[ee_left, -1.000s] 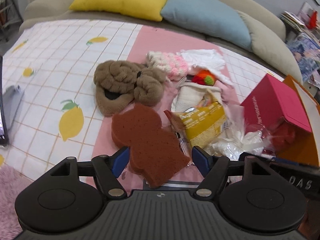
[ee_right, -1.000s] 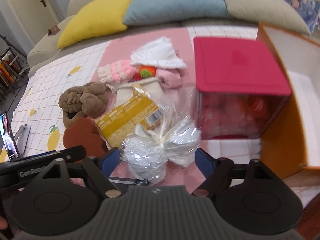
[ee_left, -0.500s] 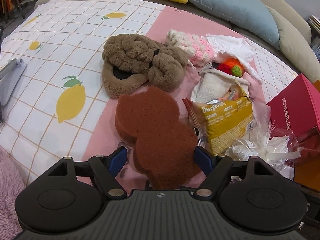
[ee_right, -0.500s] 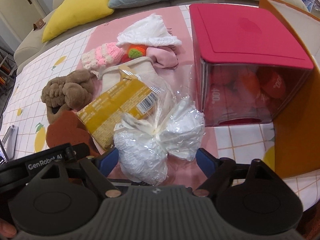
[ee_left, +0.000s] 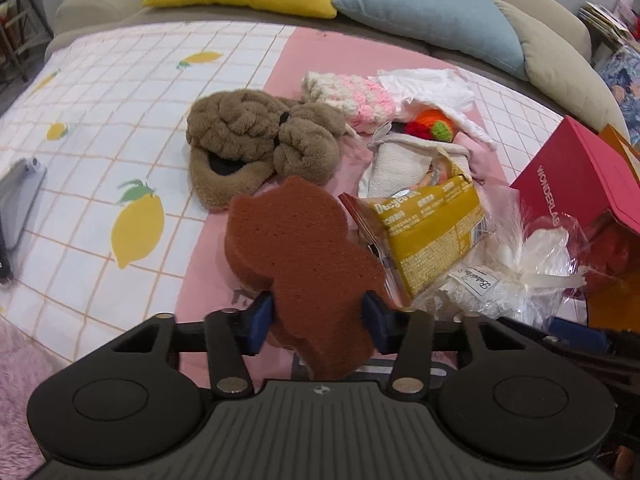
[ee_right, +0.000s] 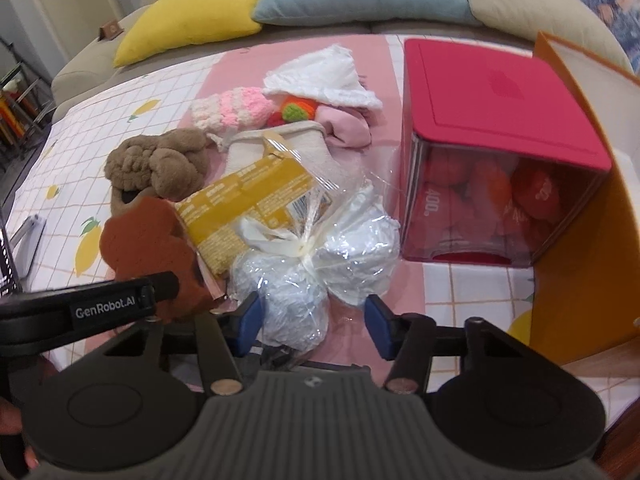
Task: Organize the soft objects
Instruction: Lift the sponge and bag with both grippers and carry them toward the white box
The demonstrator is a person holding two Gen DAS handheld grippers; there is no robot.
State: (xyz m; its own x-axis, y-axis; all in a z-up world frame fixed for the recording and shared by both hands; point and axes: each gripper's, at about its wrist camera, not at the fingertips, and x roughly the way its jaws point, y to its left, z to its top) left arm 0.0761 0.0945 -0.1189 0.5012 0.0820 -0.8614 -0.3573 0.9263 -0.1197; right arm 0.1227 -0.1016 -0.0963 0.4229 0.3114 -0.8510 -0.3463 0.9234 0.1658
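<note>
Brown sponge (ee_left: pixel 296 256) (bear-shaped, porous)

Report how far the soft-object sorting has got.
Done: nothing visibly sorted yet. In hand: the left gripper is closing on the brown sponge, pads at its sides; the right gripper is closing around the white wrapped bundle. Left: the brown plush slippers, pink knit piece and white cloth still lie piled on the mat.

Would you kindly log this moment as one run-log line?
left gripper: closing on brown sponge | right gripper: closing around white wrapped bundle | both low over pink cloth
</note>
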